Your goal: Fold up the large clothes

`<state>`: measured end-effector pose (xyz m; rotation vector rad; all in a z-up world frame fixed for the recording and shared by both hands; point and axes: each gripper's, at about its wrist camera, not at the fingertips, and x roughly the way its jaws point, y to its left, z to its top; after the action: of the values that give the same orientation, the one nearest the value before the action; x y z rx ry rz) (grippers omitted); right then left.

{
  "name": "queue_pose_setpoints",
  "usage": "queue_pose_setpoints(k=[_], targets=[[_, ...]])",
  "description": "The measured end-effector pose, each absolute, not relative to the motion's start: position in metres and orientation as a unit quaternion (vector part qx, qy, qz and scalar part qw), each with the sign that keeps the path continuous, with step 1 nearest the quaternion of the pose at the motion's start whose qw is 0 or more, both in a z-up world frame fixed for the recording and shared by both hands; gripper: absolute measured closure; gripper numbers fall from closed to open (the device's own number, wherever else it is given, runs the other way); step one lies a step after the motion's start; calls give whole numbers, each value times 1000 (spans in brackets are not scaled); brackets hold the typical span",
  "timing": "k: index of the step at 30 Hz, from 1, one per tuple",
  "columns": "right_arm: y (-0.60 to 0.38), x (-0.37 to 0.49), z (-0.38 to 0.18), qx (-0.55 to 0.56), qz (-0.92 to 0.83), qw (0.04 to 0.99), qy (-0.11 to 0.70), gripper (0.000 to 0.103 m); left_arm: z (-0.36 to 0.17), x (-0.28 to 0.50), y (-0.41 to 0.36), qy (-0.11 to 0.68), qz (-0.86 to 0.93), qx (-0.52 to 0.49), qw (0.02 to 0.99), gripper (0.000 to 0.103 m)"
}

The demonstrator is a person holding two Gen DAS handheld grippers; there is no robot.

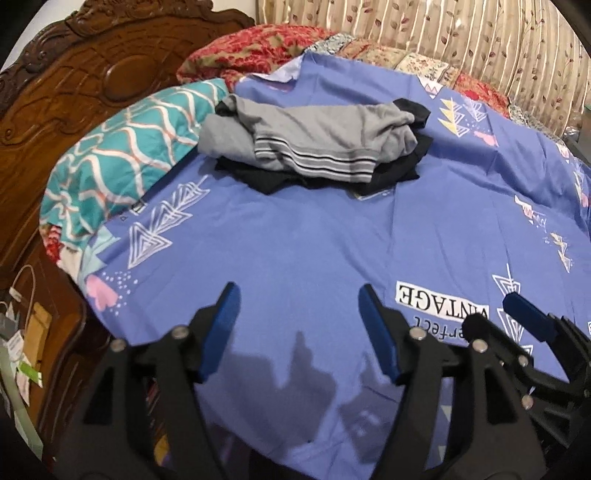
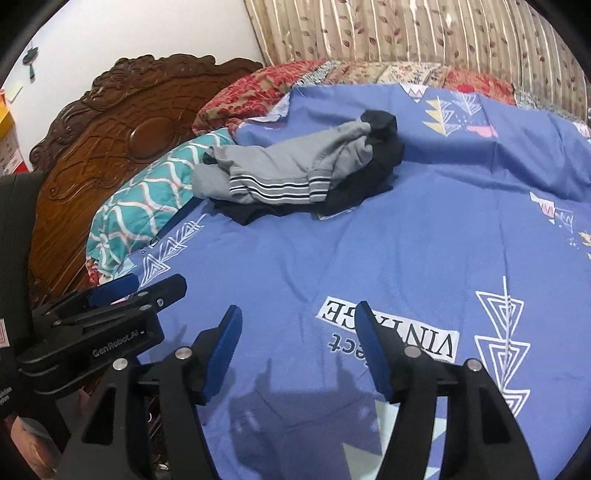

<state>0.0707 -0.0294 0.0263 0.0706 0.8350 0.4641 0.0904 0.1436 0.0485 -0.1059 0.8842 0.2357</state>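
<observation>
A crumpled grey garment with black-and-white striped hem (image 1: pixel 314 136) lies on top of black clothes (image 1: pixel 391 170) in a pile on the far middle of the blue bedsheet (image 1: pixel 314 251). The pile shows in the right wrist view too (image 2: pixel 284 170). My left gripper (image 1: pixel 297 295) is open and empty, low over the near edge of the bed, well short of the pile. My right gripper (image 2: pixel 297 314) is open and empty, beside the left one, over the "VINTAGE" print (image 2: pixel 391 328). Each gripper shows at the edge of the other's view.
A carved wooden headboard (image 1: pixel 92 92) stands at the left. A teal patterned pillow (image 1: pixel 125 155) and a red floral pillow (image 1: pixel 251 48) lie near it. A leaf-print curtain (image 2: pixel 424 33) hangs behind the bed. Clutter sits on the floor at far left (image 1: pixel 26 332).
</observation>
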Motion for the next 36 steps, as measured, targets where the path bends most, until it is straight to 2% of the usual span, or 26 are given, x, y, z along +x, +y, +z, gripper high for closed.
queue_pose_setpoints(k=[3,5,12,15,25,36], targets=[[-32,65,32,41,219,891,396,24,55,84,142,421,110,-51,899,38],[-35,62,37,47,216,893,391,22,61,79,139,411,111,-47,903,27],[-42,54,50,69,203,900,381,19,83,62,130,372,122,-21,920,15],[-47,50,57,77,188,906,373,17,95,55,130,359,129,-21,924,6],[-55,22,91,74,195,929,307,16,142,34,116,291,152,20,944,6],[-66,15,86,85,183,930,308,16,129,41,110,358,137,7,924,6]])
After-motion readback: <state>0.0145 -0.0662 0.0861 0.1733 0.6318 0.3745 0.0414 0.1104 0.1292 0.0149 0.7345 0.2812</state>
